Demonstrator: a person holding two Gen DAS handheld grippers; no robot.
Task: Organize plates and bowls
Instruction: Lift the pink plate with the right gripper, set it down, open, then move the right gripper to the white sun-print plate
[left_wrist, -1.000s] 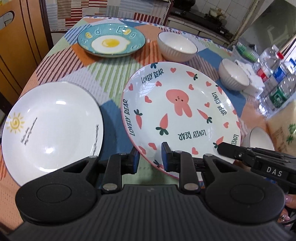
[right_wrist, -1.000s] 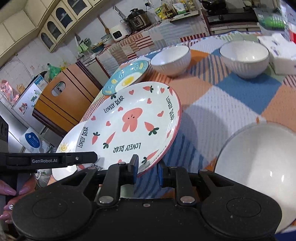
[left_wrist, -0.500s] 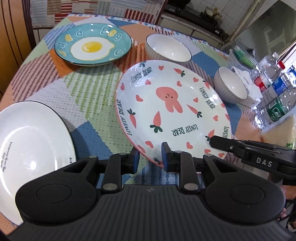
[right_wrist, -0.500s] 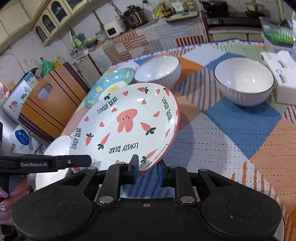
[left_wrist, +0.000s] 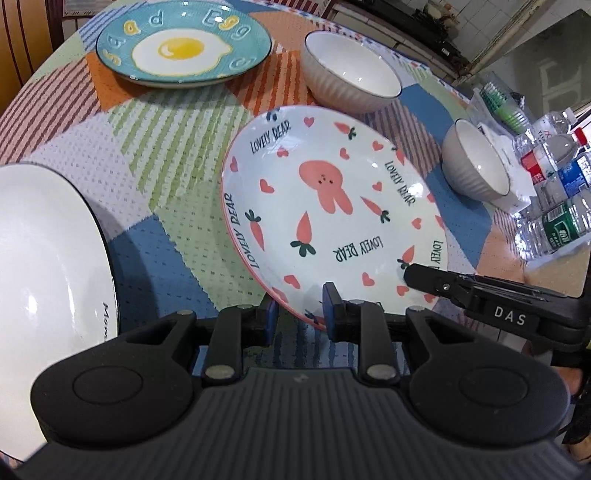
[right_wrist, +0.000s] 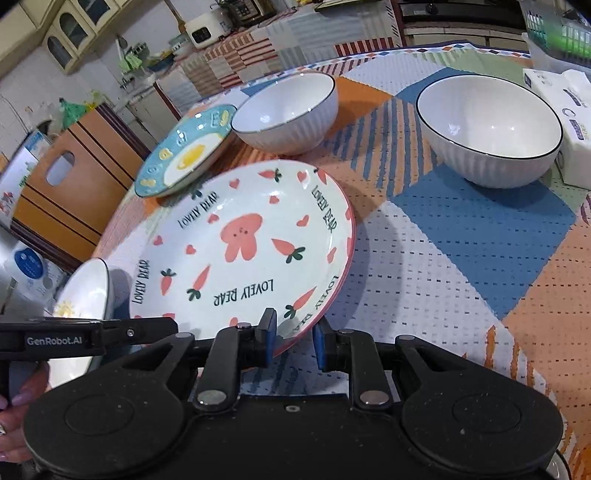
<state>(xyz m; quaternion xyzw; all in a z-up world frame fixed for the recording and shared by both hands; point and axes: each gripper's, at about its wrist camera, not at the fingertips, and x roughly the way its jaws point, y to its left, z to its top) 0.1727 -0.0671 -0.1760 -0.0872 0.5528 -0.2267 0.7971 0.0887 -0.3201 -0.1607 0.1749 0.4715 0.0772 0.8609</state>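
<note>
The white round ceramic plate with pink bunny and carrots (left_wrist: 332, 221) reads "LOVELY BEAR" several times around its rim and centre. The teal round plate with a fried-egg picture (left_wrist: 183, 46) carries raised yellow letters, "Egg" among them. The right black tool (left_wrist: 509, 315) is labelled "DAS"; the left black tool (right_wrist: 55, 339) reads "GenRobot.AI".

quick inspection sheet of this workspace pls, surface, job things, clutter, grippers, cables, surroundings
surface: round table under a patchwork cloth.
job's things: rabbit plate tilted, lifted by its rim; egg plate, white plate, two white bowls on the cloth.
clutter: water bottles, tissue pack.
grippers: left gripper and right gripper both clamp the rabbit plate's near rim.
cables: nothing seen.
surroundings: wooden cabinet, kitchen counter with appliances.
</note>
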